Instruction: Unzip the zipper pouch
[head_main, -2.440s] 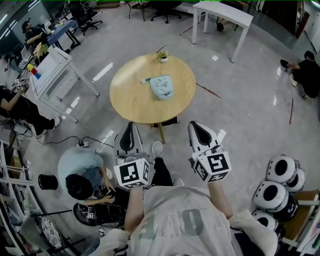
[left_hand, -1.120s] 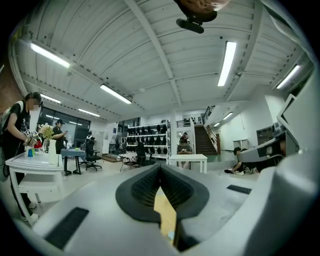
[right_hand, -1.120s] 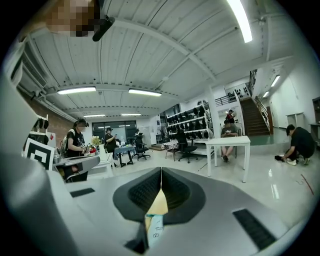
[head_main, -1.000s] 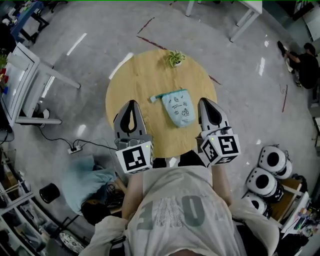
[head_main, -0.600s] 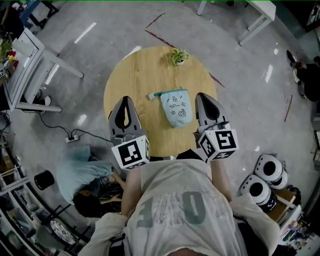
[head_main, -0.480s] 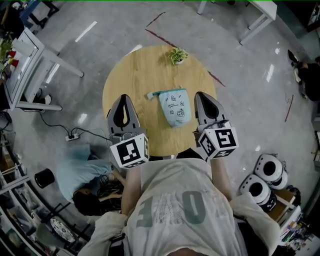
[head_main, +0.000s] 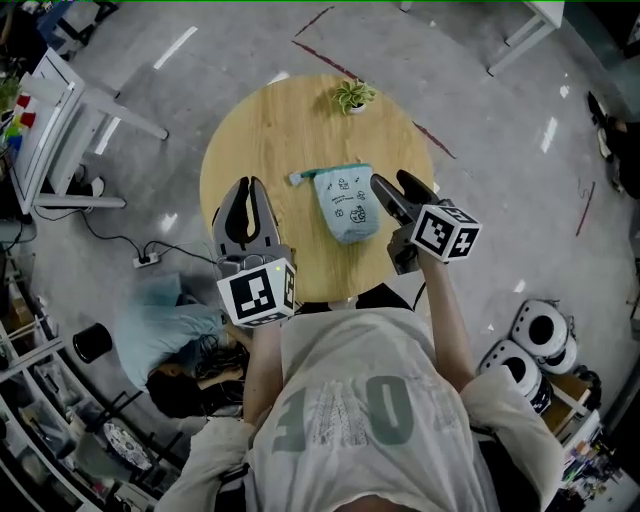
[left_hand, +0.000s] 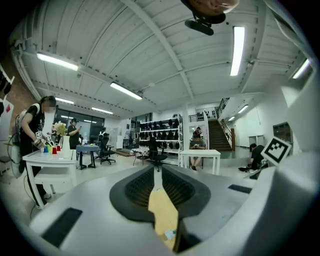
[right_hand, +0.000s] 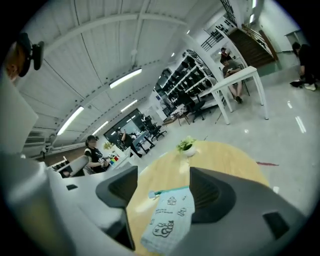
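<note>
A pale blue zipper pouch (head_main: 345, 205) with cartoon prints lies flat on the round wooden table (head_main: 290, 120), its teal zip edge at the far end and the pull tab to the left. My right gripper (head_main: 393, 188) hovers just right of the pouch and is angled toward it. Its jaws are opening, and the pouch (right_hand: 170, 217) shows between them without touching the pads. My left gripper (head_main: 248, 190) is shut over the table's near-left part, apart from the pouch. The left gripper view looks out level across the room, with the left gripper (left_hand: 159, 172) holding nothing.
A small potted plant (head_main: 352, 95) stands at the table's far edge. A person (head_main: 170, 330) crouches on the floor left of me, by a cable. White tables (head_main: 60, 110) stand at the left and far right, and round helmets (head_main: 540, 330) lie at the lower right.
My right gripper has swung inward toward the pouch and its jaws have parted. The left gripper stays shut and has barely moved. The table sits a little nearer in the head view.
</note>
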